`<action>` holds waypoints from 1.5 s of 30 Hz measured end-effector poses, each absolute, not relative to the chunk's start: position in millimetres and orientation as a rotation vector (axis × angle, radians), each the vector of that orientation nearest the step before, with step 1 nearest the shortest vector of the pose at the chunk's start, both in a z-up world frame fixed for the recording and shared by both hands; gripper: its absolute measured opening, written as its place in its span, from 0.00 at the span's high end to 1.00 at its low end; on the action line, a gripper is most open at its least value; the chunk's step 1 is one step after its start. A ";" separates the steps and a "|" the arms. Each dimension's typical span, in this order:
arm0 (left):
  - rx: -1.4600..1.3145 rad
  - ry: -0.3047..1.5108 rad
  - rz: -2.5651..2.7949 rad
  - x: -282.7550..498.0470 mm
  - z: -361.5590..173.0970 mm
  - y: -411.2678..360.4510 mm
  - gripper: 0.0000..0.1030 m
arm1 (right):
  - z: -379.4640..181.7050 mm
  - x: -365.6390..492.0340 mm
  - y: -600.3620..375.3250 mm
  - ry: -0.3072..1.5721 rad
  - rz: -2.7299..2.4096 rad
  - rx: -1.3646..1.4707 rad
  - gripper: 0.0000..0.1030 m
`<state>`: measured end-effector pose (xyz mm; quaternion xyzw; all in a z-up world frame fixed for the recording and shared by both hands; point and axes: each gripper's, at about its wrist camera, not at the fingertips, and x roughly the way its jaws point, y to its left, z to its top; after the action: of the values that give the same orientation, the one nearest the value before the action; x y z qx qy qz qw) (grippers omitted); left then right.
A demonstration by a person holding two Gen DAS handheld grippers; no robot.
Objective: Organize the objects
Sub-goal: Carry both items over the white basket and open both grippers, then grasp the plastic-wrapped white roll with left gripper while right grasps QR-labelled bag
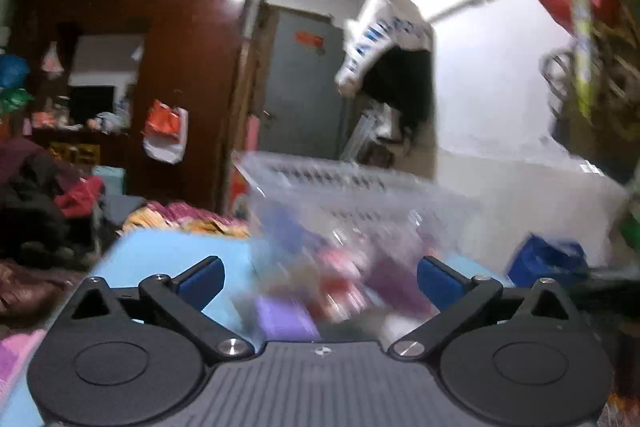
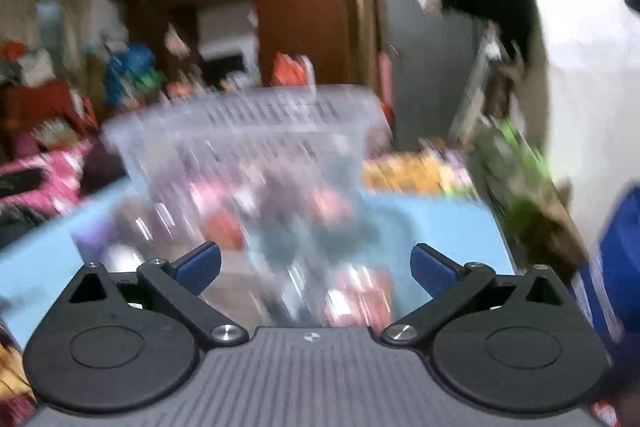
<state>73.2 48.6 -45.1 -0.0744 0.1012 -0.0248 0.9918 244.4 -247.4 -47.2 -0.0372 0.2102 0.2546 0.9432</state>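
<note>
both the left gripper and right gripper are seen spread wide and empty before the clear basket at frame centre, an approach step being judged, with a blurred item to be selected next.

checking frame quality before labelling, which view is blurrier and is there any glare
Right wrist view: heavy motion smear over the clear basket and its contents. Left wrist view: basket smeared, background sharper, glare spot on the wardrobe.

A cluttered home bedroom: a tall red-brown wardrobe, clothes heaped to its left, a grey door just right
</note>
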 end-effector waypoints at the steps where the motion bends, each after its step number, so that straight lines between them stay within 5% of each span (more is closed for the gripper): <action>1: -0.120 0.216 -0.061 77.4 -46.7 39.1 0.00 | -49.3 247.4 -248.4 0.444 0.515 -0.060 0.00; 8: 0.034 0.324 -0.154 102.0 -57.9 -10.6 0.01 | -44.4 243.0 -235.4 0.392 0.567 -0.088 0.02; 14: 0.090 0.360 -0.124 115.1 -72.7 -25.0 0.01 | -51.3 244.5 -242.0 0.426 0.609 -0.047 0.37; 22: 0.088 0.395 -0.123 120.7 -75.7 -25.2 0.01 | -55.2 242.1 -231.1 0.461 0.629 -0.125 0.51; 25: 0.116 0.381 -0.103 119.3 -76.1 -30.0 0.01 | -55.9 238.7 -233.0 0.443 0.604 -0.122 0.64; 27: 0.110 0.374 -0.109 118.8 -76.2 -30.6 0.03 | -56.2 239.7 -237.4 0.441 0.615 -0.095 0.67; 30: 0.122 0.382 -0.111 121.0 -77.5 -34.7 0.24 | -56.3 240.9 -238.2 0.444 0.627 -0.089 0.67; 45: 0.108 0.277 -0.080 107.8 -76.6 -31.7 0.25 | -55.4 235.8 -245.0 0.400 0.629 -0.069 0.69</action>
<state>107.8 -31.7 -76.6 0.0536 0.1379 -0.0398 0.9882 235.8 -245.0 -55.4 -0.0338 0.1954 0.3073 0.9307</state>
